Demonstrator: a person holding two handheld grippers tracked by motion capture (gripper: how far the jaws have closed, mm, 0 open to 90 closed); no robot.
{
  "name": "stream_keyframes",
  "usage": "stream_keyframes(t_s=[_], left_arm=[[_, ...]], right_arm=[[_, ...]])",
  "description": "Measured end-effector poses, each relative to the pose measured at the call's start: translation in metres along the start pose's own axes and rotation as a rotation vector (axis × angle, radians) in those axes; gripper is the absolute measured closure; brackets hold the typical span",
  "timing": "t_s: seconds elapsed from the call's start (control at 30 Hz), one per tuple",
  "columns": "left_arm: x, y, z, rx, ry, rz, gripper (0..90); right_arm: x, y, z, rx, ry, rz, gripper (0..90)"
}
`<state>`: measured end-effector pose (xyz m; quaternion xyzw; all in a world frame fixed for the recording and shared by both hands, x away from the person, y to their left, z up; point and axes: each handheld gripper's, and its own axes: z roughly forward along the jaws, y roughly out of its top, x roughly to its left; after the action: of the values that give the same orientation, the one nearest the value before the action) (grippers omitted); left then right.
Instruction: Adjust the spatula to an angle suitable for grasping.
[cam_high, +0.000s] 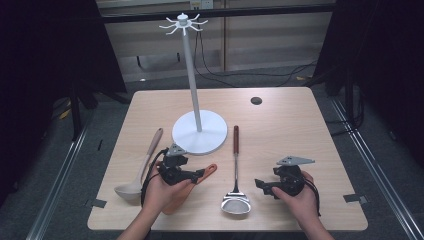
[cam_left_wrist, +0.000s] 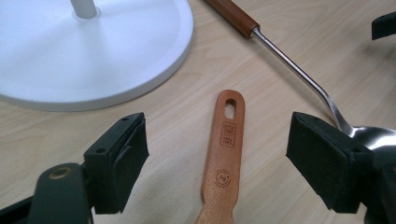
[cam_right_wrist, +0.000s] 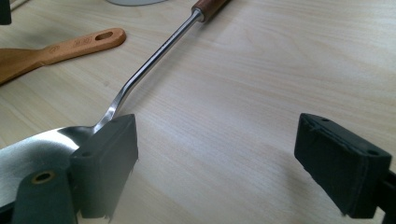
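Observation:
A wooden spatula (cam_left_wrist: 223, 158) lies flat on the table, its handle end with the hanging hole between the jaws of my open left gripper (cam_left_wrist: 219, 156). In the high view that gripper (cam_high: 199, 175) hovers over the spatula (cam_high: 210, 170), pointing right. A steel turner (cam_high: 236, 172) with a brown handle lies in the middle, blade toward me. My right gripper (cam_high: 261, 186) stands open just right of the blade, pointing left. In the right gripper view the jaws of the gripper (cam_right_wrist: 224, 163) are wide apart over bare table, the shiny blade (cam_right_wrist: 37, 151) beside the left jaw.
A white rack (cam_high: 192, 75) with hooks on top stands on a round base (cam_high: 212, 132) behind the utensils. A beige ladle (cam_high: 142, 167) lies at the left. A dark round hole (cam_high: 256, 100) sits at the table's far side. Cables run on the floor beyond.

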<state>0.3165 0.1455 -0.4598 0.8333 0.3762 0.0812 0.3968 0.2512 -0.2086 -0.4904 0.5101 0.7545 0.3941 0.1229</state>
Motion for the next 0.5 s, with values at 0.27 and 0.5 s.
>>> stream_keyframes(t_s=[0.27, 0.5], left_arm=[[0.004, -0.003, -0.007, -0.003, 0.014, -0.022, 19.9], [0.007, -0.013, -0.016, 0.003, 0.030, -0.019, 19.0]], right_arm=[[0.006, 0.005, 0.003, 0.010, 0.015, -0.017, 12.5], [0.015, 0.019, 0.014, -0.001, 0.044, -0.037, 14.1]])
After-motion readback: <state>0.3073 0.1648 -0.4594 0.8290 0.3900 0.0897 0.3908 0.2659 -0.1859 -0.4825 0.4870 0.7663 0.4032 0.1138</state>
